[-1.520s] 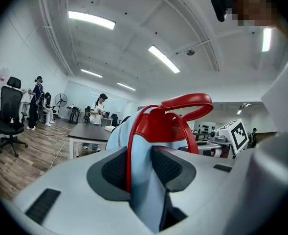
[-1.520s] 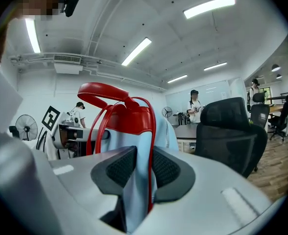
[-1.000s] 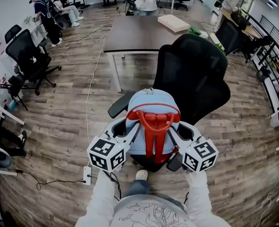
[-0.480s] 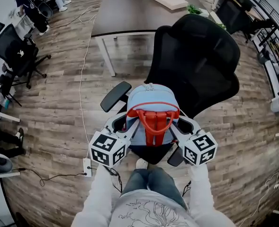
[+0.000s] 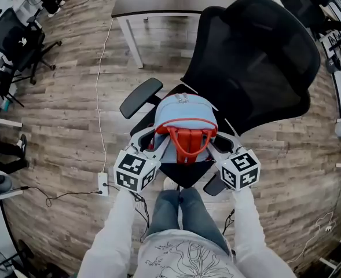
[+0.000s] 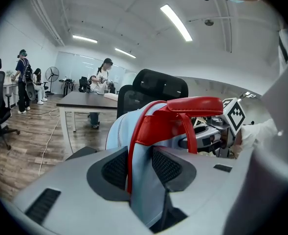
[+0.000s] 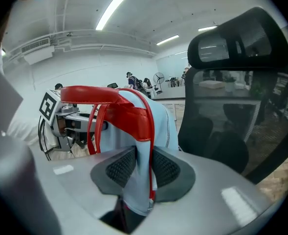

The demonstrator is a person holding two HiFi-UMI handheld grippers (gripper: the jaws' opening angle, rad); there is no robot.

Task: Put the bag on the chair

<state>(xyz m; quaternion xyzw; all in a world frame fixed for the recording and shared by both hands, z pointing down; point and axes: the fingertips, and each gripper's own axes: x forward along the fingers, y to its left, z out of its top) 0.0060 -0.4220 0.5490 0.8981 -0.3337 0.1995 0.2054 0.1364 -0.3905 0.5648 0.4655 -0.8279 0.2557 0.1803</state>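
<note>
Bag: the pale blue bag (image 5: 184, 116) with its red handle (image 5: 187, 139) stood upright over the seat of the black chair (image 5: 263, 57), just in front of the backrest and beside the armrest (image 5: 140, 97). No view showed whether its base touched the seat.
Head view alone: it showed both grippers at once, one at each side of the bag, above the wooden floor (image 5: 60, 126) with a power strip (image 5: 103, 183) near the person's feet.
Left gripper view alone: the left gripper (image 6: 141, 166) was clenched on a pale blue strap of the bag edged in red. Beyond it stood a table (image 6: 87, 101) with people (image 6: 102, 77) behind.
Right gripper view alone: the right gripper (image 7: 136, 168) was likewise pinched tight on a blue, red-trimmed strap, with the chair's backrest close on its right.
Arms: both white sleeves (image 5: 115, 236) reached forward and down, roughly level, the grippers angled inward toward the bag.
</note>
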